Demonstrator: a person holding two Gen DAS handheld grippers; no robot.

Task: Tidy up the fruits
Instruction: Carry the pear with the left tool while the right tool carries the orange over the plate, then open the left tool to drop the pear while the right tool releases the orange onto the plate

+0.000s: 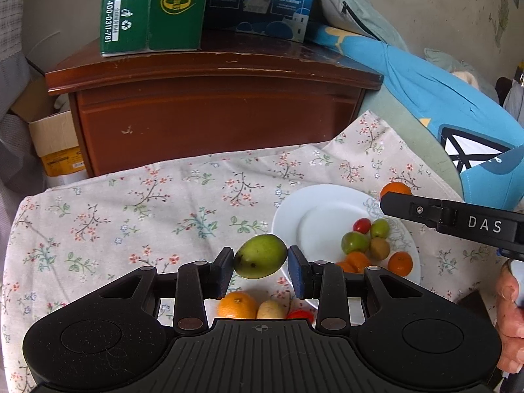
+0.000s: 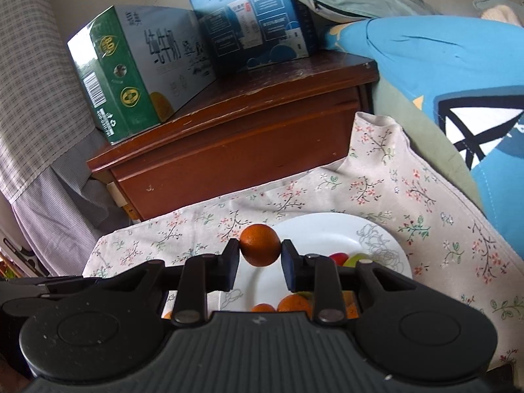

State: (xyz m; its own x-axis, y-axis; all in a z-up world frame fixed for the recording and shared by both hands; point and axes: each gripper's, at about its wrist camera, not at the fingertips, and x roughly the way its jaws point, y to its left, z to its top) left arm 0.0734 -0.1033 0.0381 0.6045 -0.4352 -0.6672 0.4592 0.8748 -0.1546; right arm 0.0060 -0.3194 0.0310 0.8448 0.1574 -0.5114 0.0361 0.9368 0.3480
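Note:
My left gripper (image 1: 261,262) is shut on a green mango (image 1: 260,256) and holds it above the floral cloth, just left of the white plate (image 1: 314,203). The plate holds a cherry tomato (image 1: 362,225), green fruits (image 1: 354,242), a kiwi (image 1: 380,248) and small oranges (image 1: 400,263). An orange (image 1: 237,304), a yellowish fruit (image 1: 270,309) and a red tomato (image 1: 299,314) lie on the cloth under the left gripper. My right gripper (image 2: 260,255) is shut on a small orange (image 2: 260,245) above the plate's left rim (image 2: 327,226); that orange also shows in the left wrist view (image 1: 395,189).
A wooden nightstand (image 1: 213,111) stands behind the table with a green carton (image 1: 150,9) and a blue carton (image 1: 262,0) on it. A blue cushion (image 1: 442,104) lies at the right. A cardboard box (image 1: 57,144) sits on the floor at the left.

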